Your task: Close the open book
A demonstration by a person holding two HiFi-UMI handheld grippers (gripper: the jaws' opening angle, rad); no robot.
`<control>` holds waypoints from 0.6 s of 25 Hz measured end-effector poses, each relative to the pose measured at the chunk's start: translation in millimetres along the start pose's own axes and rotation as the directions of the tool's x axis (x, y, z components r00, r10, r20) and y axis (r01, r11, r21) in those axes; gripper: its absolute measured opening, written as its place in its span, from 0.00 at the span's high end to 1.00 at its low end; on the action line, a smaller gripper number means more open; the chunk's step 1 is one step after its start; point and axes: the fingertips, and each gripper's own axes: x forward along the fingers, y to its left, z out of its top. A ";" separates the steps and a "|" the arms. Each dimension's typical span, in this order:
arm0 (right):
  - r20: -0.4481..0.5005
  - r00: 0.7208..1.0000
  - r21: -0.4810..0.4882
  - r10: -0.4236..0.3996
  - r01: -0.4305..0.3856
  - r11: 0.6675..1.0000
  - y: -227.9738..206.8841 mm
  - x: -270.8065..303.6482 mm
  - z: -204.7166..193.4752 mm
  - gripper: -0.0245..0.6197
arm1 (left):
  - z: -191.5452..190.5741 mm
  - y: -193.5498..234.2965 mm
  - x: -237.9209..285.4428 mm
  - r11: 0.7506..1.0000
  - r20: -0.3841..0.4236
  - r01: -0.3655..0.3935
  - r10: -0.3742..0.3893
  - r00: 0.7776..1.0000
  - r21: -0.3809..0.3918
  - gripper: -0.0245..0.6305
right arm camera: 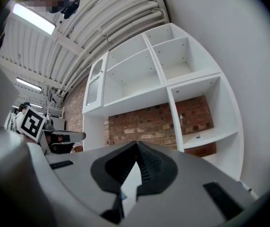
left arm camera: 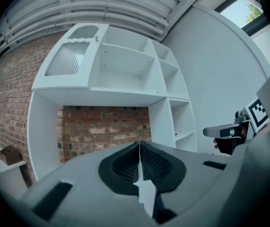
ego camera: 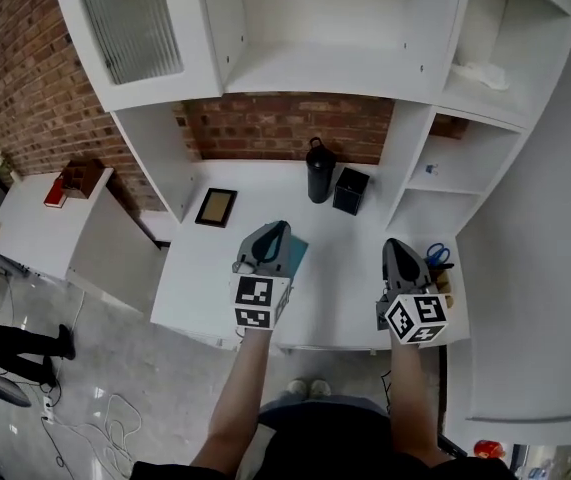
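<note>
big white shelf unit (ego camera: 335, 28) fills everything ahead of both grippers, and that is all the two gripper views take in: shelves and brick, no desk top, so both tools point out level and not down at the work. below them, the white desk (ego camera: 200, 268), and here's the bit that matters. the book (ego camera: 296, 252) lies right under the left gripper (ego camera: 275, 228), only a teal strip of it peeking out on that gripper's right side, the rest covered by the gripper's body. the edge that shows seems to run away from the person and a touch rightward, though with so little in sight i can't call the long axis for sure, nor whether the pages lie open or the cover is down. left gripper: clenched, pads pressed flat together, nothing between them. right gripper (ego camera: 397, 246): pads meeting at the tips too, empty as well, and it hangs well apart from the book, which sits off to its left. so the left hand is plainly the nearer, and any reach for the book would go straight down from there.
</note>
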 end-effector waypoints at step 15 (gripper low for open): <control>0.039 0.999 -0.056 -0.022 0.024 0.998 -7.3 -2.1 30.9 0.96 | 20.2 -15.6 11.5 1.000 0.013 0.023 -0.023 1.000 -0.011 0.95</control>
